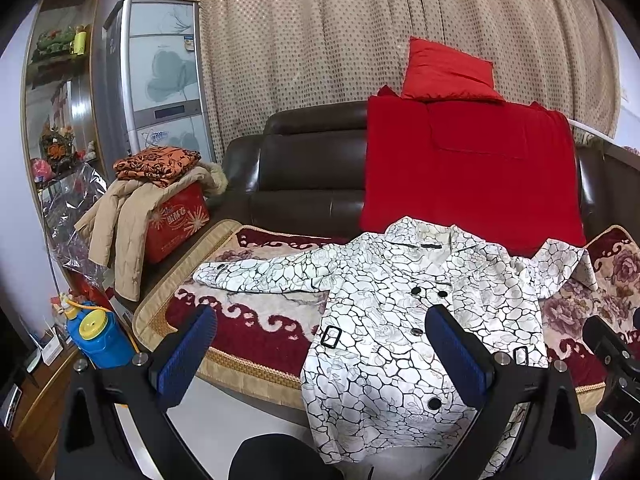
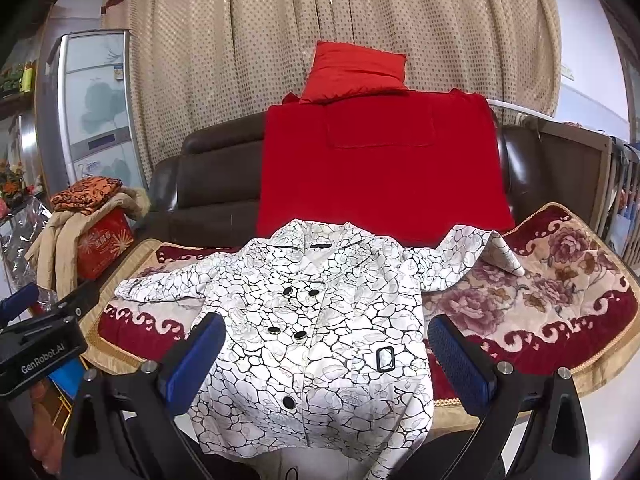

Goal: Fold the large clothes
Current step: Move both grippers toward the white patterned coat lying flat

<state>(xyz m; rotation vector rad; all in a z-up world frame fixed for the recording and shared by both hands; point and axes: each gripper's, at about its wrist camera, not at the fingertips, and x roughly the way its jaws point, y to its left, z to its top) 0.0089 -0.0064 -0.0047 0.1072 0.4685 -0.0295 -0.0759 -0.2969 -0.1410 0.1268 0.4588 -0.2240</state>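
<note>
- Sofa (image 1: 304,168): dark brown leather, the landmark here.
- Red blanket (image 1: 472,168) draped over the sofa's backrest.
- Red pillow (image 1: 448,72) on top of the backrest, on the blanket.
- Floral cover (image 2: 552,280) spread over the sofa's seat.
- Dotted curtain (image 1: 320,32) behind the sofa.
- Red box (image 1: 176,224) at the sofa's left end, with a beige jacket (image 1: 120,232) draped over it and orange cloth (image 1: 160,164) on top.
- Fridge (image 1: 160,80) left of the sofa.
- Blue jug (image 1: 100,336) near the seat's left front corner.

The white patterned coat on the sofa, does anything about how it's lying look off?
The white patterned coat lies buttoned and face up, but its hem hangs over the front edge of the sofa cushion cover, and one sleeve's cuff end is bent over while the other sleeve lies straight.
</note>
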